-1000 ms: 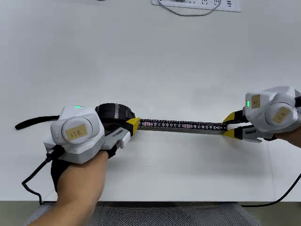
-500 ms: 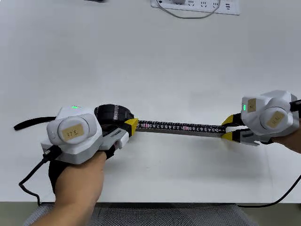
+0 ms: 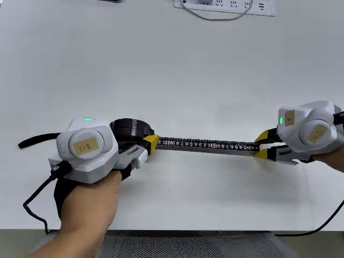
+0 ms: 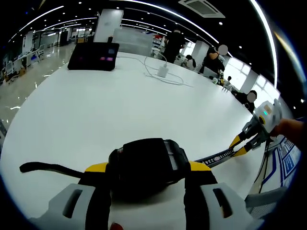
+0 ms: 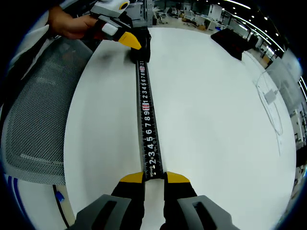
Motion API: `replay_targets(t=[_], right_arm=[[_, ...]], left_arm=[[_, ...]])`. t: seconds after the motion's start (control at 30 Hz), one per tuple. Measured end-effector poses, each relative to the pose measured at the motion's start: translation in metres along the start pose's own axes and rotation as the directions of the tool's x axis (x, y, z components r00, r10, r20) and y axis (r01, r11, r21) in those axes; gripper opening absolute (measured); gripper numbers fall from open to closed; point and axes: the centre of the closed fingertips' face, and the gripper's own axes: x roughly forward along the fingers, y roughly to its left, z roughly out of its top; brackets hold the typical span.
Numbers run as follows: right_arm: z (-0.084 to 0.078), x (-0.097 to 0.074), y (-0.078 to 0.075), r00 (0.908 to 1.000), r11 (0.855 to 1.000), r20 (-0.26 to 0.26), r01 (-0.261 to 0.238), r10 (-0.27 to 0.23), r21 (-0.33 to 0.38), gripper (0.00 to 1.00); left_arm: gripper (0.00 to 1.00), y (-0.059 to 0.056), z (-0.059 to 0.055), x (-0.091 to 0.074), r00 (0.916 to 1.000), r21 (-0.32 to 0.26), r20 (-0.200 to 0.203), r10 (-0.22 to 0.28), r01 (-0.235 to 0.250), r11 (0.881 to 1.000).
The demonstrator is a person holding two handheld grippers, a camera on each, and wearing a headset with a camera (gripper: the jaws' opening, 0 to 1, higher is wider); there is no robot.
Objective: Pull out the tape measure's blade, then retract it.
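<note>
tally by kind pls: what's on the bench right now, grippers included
Tape measure: 1
Grippers: 2 (left gripper, right gripper)
Power strip: 1
Dark flat device: 1
Total: 5

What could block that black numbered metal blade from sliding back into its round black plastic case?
Nothing visible. The black numbered blade runs straight over the bare white table, from the right gripper, shut on its tip, to the round black case held in the left gripper.
</note>
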Motion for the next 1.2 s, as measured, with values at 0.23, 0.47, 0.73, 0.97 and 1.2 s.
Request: replay_targets(t=[0.23, 0.47, 0.73, 0.97, 1.2], right_arm=[[0.001, 0.000, -0.002, 1.0000, 1.000, 0.007, 0.002, -0.002, 0.002, 0.11], [0.005, 0.000, -0.004, 0.9998, 1.000, 0.017, -0.004, 0.004, -0.002, 0.10], [0.012, 0.000, -0.006, 0.9994, 1.000, 0.035, -0.009, 0.009, 0.002, 0.10], [0.018, 0.001, -0.006, 0.9987, 1.000, 0.048, -0.015, 0.015, 0.000, 0.10], [0.024, 0.002, -0.005, 0.9982, 1.000, 0.057, -0.020, 0.020, -0.008, 0.10]], left_arm=[[0.57, 0.000, 0.000, 0.000, 1.0000, -0.005, -0.003, -0.004, 0.004, 1.000], [0.57, 0.000, 0.000, 0.000, 1.0000, -0.010, -0.002, -0.009, 0.009, 1.000], [0.57, 0.001, -0.001, 0.000, 0.9999, -0.016, -0.002, -0.014, 0.014, 1.000], [0.57, 0.001, 0.000, 0.000, 0.9998, -0.022, -0.001, -0.018, 0.018, 1.000], [0.57, 0.001, -0.001, 0.000, 0.9997, -0.028, 0.001, -0.023, 0.023, 0.999]])
